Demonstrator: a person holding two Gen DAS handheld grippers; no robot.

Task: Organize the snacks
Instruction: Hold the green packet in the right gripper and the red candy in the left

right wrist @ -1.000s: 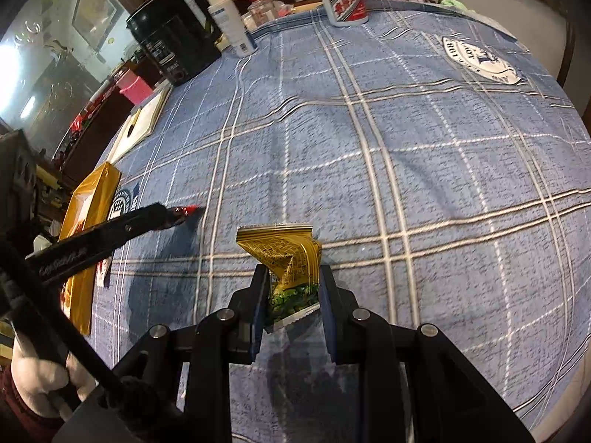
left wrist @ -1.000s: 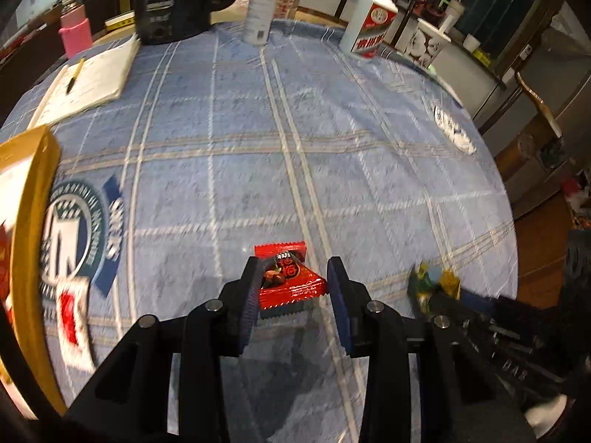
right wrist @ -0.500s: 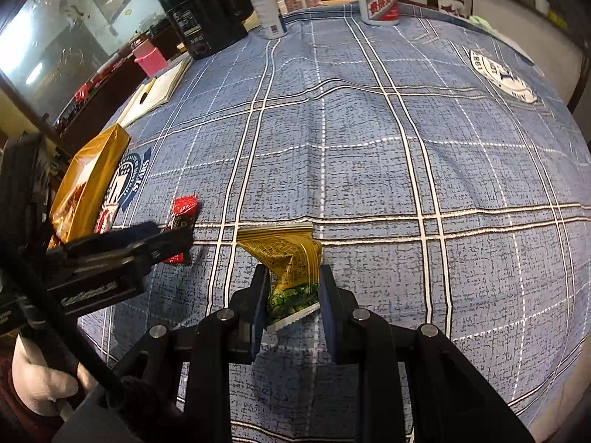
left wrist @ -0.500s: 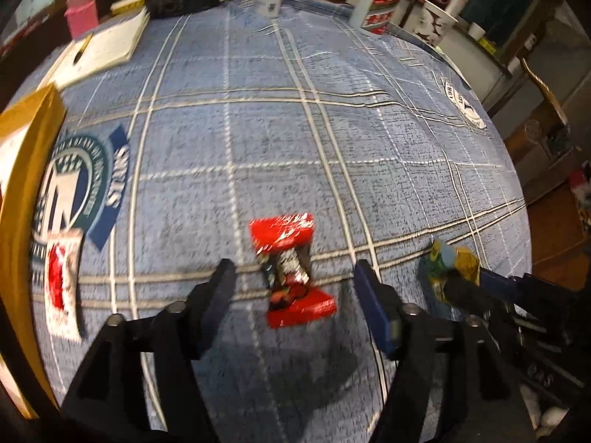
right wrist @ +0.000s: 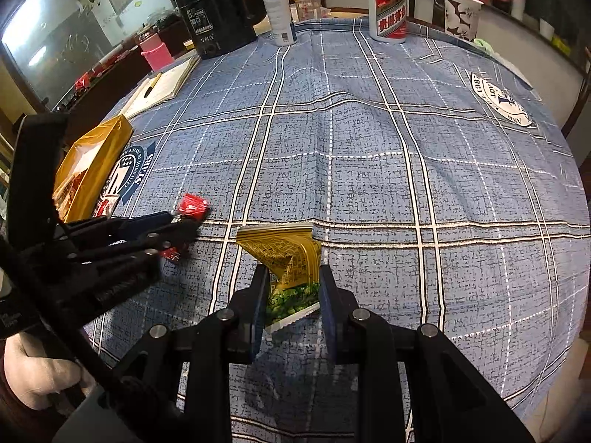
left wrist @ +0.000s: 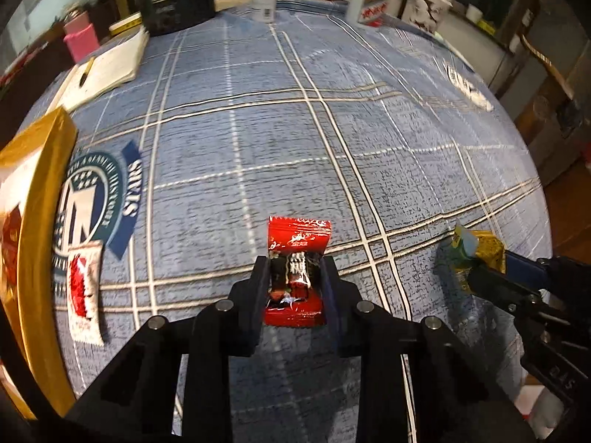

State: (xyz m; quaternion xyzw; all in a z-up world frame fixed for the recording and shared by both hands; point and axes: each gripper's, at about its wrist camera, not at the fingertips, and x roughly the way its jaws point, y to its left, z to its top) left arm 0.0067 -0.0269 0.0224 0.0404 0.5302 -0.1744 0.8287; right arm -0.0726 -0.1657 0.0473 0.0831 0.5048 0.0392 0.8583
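Note:
A red snack packet (left wrist: pixel 299 236) lies on the blue plaid tablecloth (left wrist: pixel 332 147). My left gripper (left wrist: pixel 295 269) is closing on it, and its pads press the packet's two sides. In the right wrist view the same packet (right wrist: pixel 192 205) sticks out beyond the left gripper (right wrist: pixel 188 221). My right gripper (right wrist: pixel 290 277) is shut on a yellow and green snack packet (right wrist: pixel 284 247), held crumpled just above the cloth. The left wrist view shows that packet (left wrist: pixel 480 247) at the far right, in the right gripper (left wrist: pixel 476 269).
A large golden bag (right wrist: pixel 88 162) lies at the table's left edge, with a small red and white sachet (left wrist: pixel 83 291) beside it. At the back stand a notebook (left wrist: pixel 107 70), a black kettle (right wrist: pixel 214 11), a spray bottle (right wrist: pixel 279 11), a white bottle (right wrist: pixel 388 7) and a paper cup (right wrist: pixel 460 14).
The left jaws spread wide over the red packet, then closed on it, now lying lengthwise between them. The right gripper kept its grip and shifted sideways a little.

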